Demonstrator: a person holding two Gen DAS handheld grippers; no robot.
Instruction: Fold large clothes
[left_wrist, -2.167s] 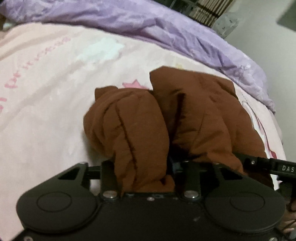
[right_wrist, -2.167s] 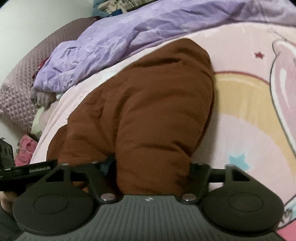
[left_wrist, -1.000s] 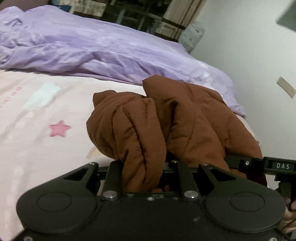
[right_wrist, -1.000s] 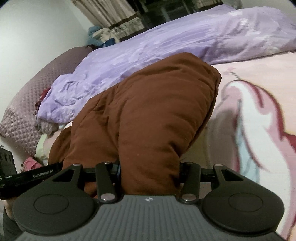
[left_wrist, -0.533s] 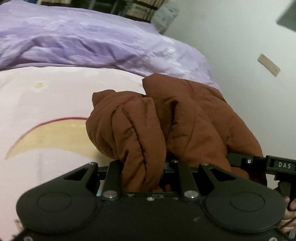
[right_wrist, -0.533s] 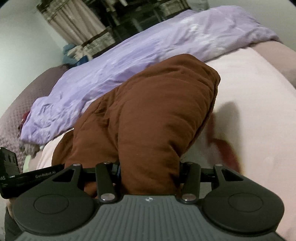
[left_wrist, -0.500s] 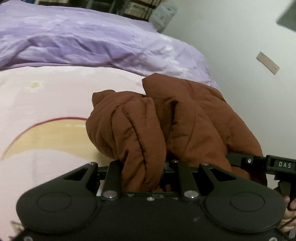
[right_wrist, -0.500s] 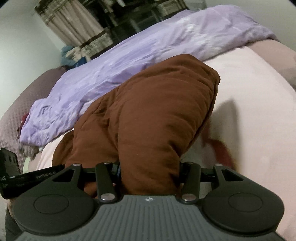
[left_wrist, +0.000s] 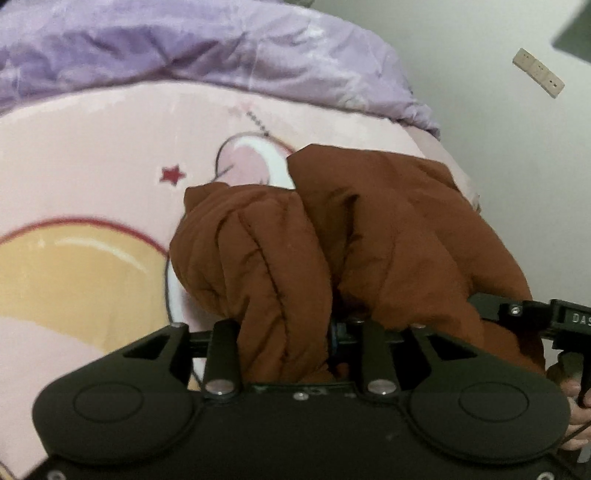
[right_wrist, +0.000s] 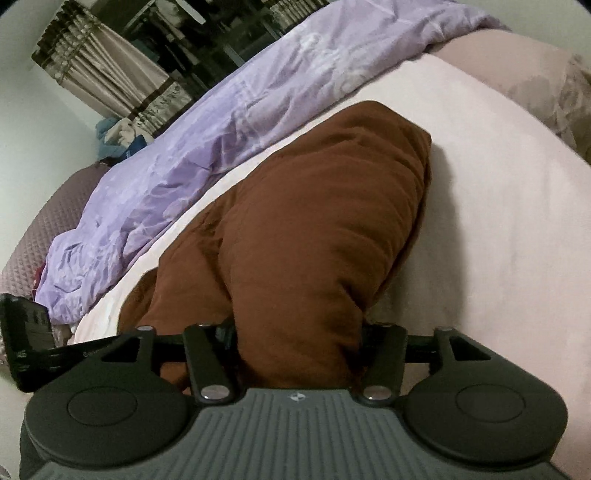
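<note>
While both grippers carry it, the biggest thing underneath is the bed: pink cartoon-print blanket (left_wrist: 92, 147) across the near part, rumpled purple duvet (right_wrist: 229, 125) along the far side, curtains (right_wrist: 110, 77) behind that in the right wrist view.

Brown padded jacket (right_wrist: 314, 229) hangs bunched above the blanket, held up from its near edge. Whether its far end touches the blanket cannot be told. Its long axis runs side to side between the two grippers; the bulk bulges forward, away from both cameras toward the duvet.

Left gripper (left_wrist: 284, 332): jaws clamped on a thick quilted wad of the jacket, fabric filling the gap and spilling out front. Right gripper (right_wrist: 299, 350): jaws likewise clenched on a fat fold, cloth jammed between the fingers. Each gripper's body shows at the edge of the other's view, so the two grips sit close, side by side on the same edge.

Judgement: mid-carry or repositioning, not yet laid out. Neither hand is nearer; both are already on the jacket. Key relation: garment mass lies ahead of and below the jaws, so lowering forward onto the blanket would let it settle away from the person. Risk: the bulky padding is gathered, and may land crumpled, not flat.
</note>
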